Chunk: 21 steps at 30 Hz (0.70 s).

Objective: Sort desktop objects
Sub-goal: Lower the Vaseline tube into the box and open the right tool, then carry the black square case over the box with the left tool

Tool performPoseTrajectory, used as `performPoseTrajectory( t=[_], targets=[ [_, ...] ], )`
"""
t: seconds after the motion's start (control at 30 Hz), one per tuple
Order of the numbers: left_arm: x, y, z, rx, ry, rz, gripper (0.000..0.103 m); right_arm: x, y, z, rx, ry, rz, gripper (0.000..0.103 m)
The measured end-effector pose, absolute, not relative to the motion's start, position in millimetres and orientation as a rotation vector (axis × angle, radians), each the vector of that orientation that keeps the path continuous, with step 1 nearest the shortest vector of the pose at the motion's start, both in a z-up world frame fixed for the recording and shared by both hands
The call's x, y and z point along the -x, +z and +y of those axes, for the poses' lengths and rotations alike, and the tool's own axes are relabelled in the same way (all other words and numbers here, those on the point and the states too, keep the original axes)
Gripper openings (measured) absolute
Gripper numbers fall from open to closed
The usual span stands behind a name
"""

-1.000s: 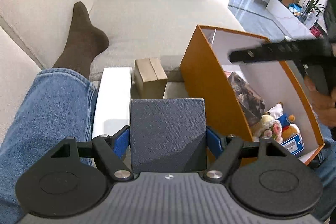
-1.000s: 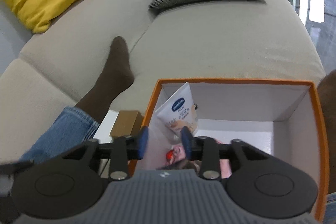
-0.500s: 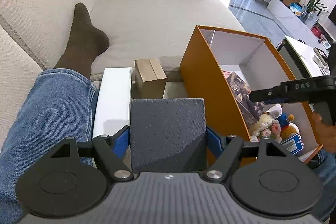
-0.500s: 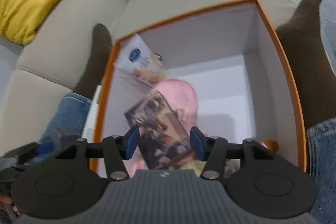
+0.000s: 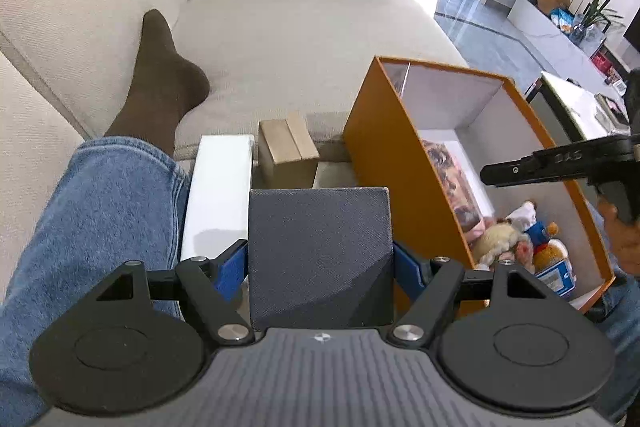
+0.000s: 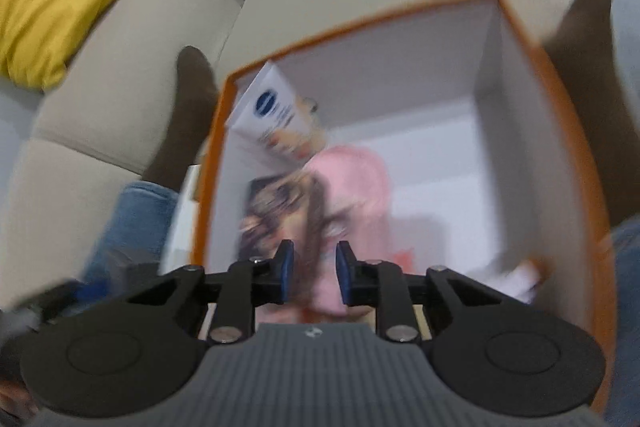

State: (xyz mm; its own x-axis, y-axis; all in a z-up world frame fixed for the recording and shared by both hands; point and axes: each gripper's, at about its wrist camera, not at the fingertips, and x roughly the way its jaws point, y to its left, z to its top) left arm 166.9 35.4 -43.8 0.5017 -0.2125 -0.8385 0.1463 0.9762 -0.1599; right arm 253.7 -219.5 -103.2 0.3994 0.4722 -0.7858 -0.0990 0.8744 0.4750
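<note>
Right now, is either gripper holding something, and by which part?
The left gripper clamps the dark grey textured square box by its two opposite side faces. The right gripper, over the orange storage box, holds nothing; its jaws have just been closing.

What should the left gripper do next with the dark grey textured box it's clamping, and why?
Probably swing the left gripper rightwards over the orange cardboard box and release there. Its blue pads clamp the dark grey textured box, which sits outside the orange walls. The right gripper, its jaws just narrowed and empty, hangs over that opening, so it should clear first.
</note>
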Motion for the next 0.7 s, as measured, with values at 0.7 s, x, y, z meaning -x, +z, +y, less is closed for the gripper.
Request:
performPoseTrajectory(
  t=[0.7],
  targets=[
    [-200, 8, -25, 0.097, -0.441, 0.945, 0.088, -278, -134, -178, -0.033, 0.37, 1.158, 0.0]
  ],
)
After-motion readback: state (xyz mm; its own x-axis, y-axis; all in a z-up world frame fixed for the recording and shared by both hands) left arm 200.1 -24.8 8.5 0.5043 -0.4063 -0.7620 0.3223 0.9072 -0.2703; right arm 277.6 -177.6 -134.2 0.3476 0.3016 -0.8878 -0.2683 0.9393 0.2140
